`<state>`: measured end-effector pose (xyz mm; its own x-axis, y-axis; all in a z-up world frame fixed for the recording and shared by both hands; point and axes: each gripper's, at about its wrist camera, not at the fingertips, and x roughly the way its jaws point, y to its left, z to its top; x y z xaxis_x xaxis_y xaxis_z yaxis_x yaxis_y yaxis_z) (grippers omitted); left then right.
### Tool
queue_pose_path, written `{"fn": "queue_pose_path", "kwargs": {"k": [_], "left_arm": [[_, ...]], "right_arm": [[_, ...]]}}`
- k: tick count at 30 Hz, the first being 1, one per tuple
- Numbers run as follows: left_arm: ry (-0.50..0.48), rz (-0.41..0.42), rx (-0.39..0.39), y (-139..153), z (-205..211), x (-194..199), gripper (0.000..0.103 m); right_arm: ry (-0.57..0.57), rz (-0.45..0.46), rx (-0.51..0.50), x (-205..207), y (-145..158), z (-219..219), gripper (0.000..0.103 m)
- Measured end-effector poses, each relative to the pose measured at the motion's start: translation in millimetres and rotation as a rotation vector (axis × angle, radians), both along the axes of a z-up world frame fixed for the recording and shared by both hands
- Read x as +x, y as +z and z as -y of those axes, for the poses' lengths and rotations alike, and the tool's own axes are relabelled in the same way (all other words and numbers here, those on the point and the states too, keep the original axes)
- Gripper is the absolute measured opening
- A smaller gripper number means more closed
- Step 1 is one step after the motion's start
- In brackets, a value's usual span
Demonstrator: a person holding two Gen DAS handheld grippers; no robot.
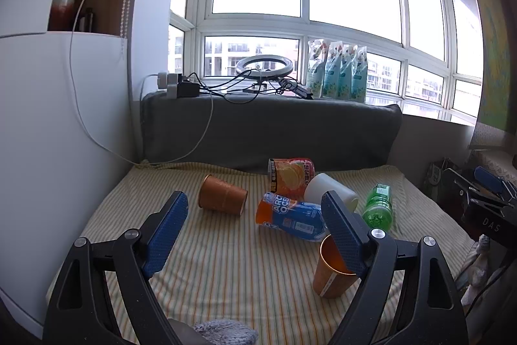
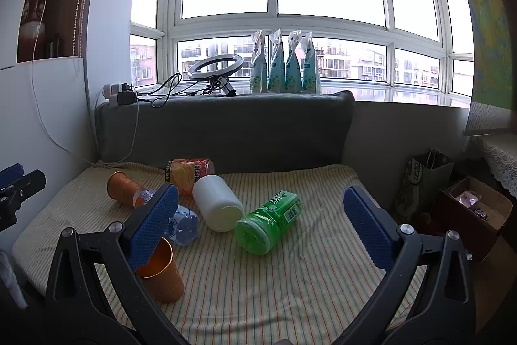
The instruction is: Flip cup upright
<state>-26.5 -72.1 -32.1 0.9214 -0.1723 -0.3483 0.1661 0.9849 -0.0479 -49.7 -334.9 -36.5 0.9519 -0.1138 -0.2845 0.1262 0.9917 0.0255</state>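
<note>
Nearest in the left wrist view, the left gripper (image 1: 255,225) hangs over the striped cloth (image 1: 226,264) with its blue-padded jaws spread wide and nothing between them. Just behind its right finger stands an upright orange cup (image 1: 332,274), mouth up, its rim partly hidden by that finger's pad; whether pad and rim touch cannot be told. In the right wrist view the right gripper (image 2: 261,222) is likewise spread wide and holds nothing, and the same upright cup (image 2: 161,274) sits behind its left finger at the near left of the cloth (image 2: 290,280). Farther in, past the upright cup, a blue-labelled bottle (image 1: 290,217) lies on its side, with a white jar (image 1: 331,189) beside it and a green bottle (image 1: 378,207) to the right, both also lying down; from the right wrist the green bottle (image 2: 269,220) lies between the open fingers, well ahead of them, and the white jar (image 2: 218,202) just to its left. Farther left, a second orange cup (image 1: 221,194) lies on its side, its mouth towards the right, ahead of the left gripper's gap and apart from both fingers; from the right wrist this tipped cup (image 2: 124,188) shows at far left, beyond the left finger. Behind it lies an orange drink can (image 1: 290,178) against the grey cushion (image 1: 274,131). Farthest off, on the windowsill, stand a ring light (image 1: 265,65) and four pouches (image 1: 337,75).
</note>
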Motion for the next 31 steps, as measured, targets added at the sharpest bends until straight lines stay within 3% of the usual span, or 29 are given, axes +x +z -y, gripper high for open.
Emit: {"fn": "queue_pose_path", "kwargs": {"k": [26, 31], "left_arm": [[-0.001, -0.005, 0.001, -0.2, 1.2, 1.2, 0.085], [-0.009, 0.02, 0.029, 1.3, 5.9, -2.6, 0.085]], "right_arm": [[0.008, -0.012, 0.006, 2.3, -1.8, 0.3, 0.103], [0.007, -0.016, 0.009, 4.6, -5.8, 2.5, 0.103]]}}
